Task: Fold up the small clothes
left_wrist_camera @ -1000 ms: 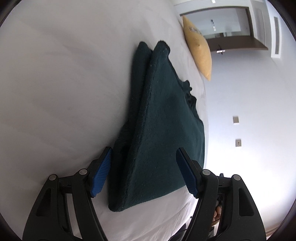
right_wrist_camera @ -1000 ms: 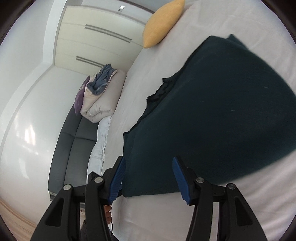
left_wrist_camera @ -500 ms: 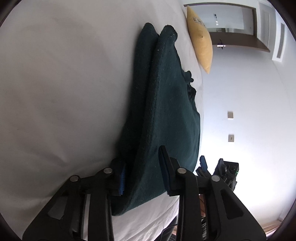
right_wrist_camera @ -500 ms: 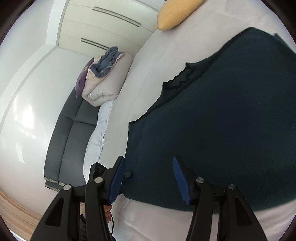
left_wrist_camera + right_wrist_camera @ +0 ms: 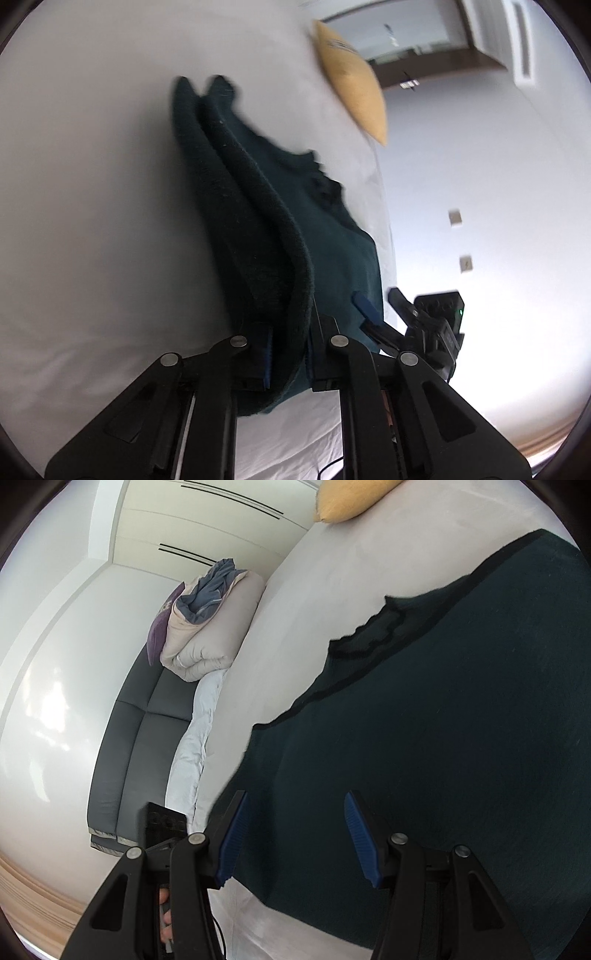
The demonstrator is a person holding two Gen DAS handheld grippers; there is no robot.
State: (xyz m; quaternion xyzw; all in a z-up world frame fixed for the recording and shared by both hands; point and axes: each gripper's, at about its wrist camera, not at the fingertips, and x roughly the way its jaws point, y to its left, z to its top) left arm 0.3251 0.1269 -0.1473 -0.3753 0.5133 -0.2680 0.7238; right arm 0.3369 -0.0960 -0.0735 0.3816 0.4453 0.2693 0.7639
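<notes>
A dark green garment (image 5: 266, 229) lies folded on a white bed (image 5: 92, 184). My left gripper (image 5: 290, 343) is shut on the garment's near edge and lifts the top layer a little off the lower one. In the right wrist view the same garment (image 5: 443, 720) spreads flat across the bed. My right gripper (image 5: 295, 834) is open, its blue pads on either side of the garment's near corner, just above the cloth. The right gripper also shows in the left wrist view (image 5: 369, 310) at the garment's far corner.
A yellow pillow (image 5: 351, 74) lies at the head of the bed, also in the right wrist view (image 5: 351, 498). A grey sofa (image 5: 140, 738) with a rolled duvet (image 5: 207, 627) stands beside the bed. The bed edge (image 5: 195, 760) is close to my right gripper.
My left gripper has closed on the garment's edge and raised it. My right gripper has moved forward over the garment's corner and stays open.
</notes>
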